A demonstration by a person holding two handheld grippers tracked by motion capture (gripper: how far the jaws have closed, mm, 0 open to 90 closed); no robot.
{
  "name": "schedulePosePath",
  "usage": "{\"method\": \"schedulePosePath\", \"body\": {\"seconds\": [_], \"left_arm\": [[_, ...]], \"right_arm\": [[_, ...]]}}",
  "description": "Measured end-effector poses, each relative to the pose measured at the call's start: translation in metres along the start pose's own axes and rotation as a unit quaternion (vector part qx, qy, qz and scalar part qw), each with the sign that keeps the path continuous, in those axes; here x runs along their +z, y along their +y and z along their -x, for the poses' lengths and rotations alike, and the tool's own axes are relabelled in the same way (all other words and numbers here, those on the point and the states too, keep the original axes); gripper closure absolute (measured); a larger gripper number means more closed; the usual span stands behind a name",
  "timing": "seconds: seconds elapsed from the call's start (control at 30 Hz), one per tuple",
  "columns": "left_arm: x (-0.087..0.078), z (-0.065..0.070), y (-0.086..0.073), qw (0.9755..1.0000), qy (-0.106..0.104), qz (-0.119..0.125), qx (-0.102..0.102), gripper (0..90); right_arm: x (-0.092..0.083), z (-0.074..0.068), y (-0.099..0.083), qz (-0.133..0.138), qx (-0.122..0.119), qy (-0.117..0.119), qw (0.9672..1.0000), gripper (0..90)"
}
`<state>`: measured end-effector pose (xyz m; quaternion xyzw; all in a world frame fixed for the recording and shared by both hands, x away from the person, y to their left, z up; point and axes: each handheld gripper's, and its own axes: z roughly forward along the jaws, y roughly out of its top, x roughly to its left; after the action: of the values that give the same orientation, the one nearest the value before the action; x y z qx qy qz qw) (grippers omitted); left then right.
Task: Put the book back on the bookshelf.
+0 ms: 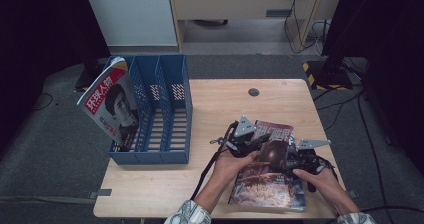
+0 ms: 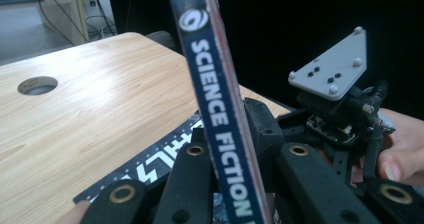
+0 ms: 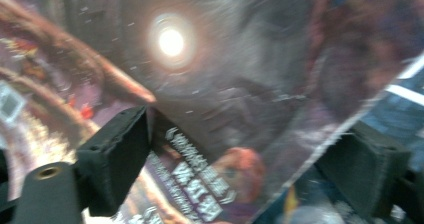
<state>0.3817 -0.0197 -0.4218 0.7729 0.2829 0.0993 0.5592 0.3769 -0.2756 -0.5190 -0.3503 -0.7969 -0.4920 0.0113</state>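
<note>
A: Where is the magazine [image 1: 272,156]?

B: Lower right of the high view, lifted off a stack of magazines [image 1: 270,191] at the near edge of the table [image 1: 165,184]. In the left gripper view its blue spine [image 2: 220,114] stands nearly upright.

A: And the left gripper [image 1: 250,143]?

B: Clamped on that spine — jaws pressed to both sides.

A: The right gripper [image 1: 300,159]?

B: Its jaws stand apart, one on each side of the cover's lower edge — the pads don't look pressed on.

A: Anything else?

B: A blue file rack [image 1: 170,109] at centre left, with another magazine [image 1: 111,104] leaning in its left slot.
</note>
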Motion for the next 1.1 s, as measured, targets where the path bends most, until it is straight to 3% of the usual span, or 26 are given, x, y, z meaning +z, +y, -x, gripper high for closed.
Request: {"method": "schedulePosePath", "body": {"seconds": [0.03,0.27,0.37,0.53,0.73,0.83,1.1], "left_arm": [[0.000,0.000,0.000,1.0000,0.000,0.000,0.000,81.4],[-0.005,-0.002,0.005,0.9999,0.004,0.008,0.008,81.7],[-0.009,-0.004,0.009,0.9997,0.011,0.013,0.015,81.8],[-0.012,-0.008,0.011,0.9994,0.019,0.018,0.021,81.8],[-0.018,-0.012,0.012,0.9987,0.019,0.039,0.028,81.8],[-0.021,-0.013,0.014,0.9979,0.019,0.052,0.033,81.8],[-0.023,-0.016,0.020,0.9967,0.023,0.067,0.041,81.9]], "right_arm": [[0.000,-0.002,0.000,0.000,-0.002,0.008,1.0000,21.3],[-0.005,-0.006,0.004,0.014,-0.019,-0.005,0.9997,27.0],[-0.011,-0.009,0.010,0.034,-0.024,-0.011,0.9991,36.2],[-0.021,-0.014,0.018,0.043,-0.039,-0.020,0.9981,51.1],[-0.030,-0.022,0.028,0.040,-0.059,-0.035,0.9968,60.0],[-0.036,-0.028,0.036,0.037,-0.080,-0.049,0.9949,64.6],[-0.043,-0.034,0.052,0.034,-0.102,-0.068,0.9919,69.9]]}}
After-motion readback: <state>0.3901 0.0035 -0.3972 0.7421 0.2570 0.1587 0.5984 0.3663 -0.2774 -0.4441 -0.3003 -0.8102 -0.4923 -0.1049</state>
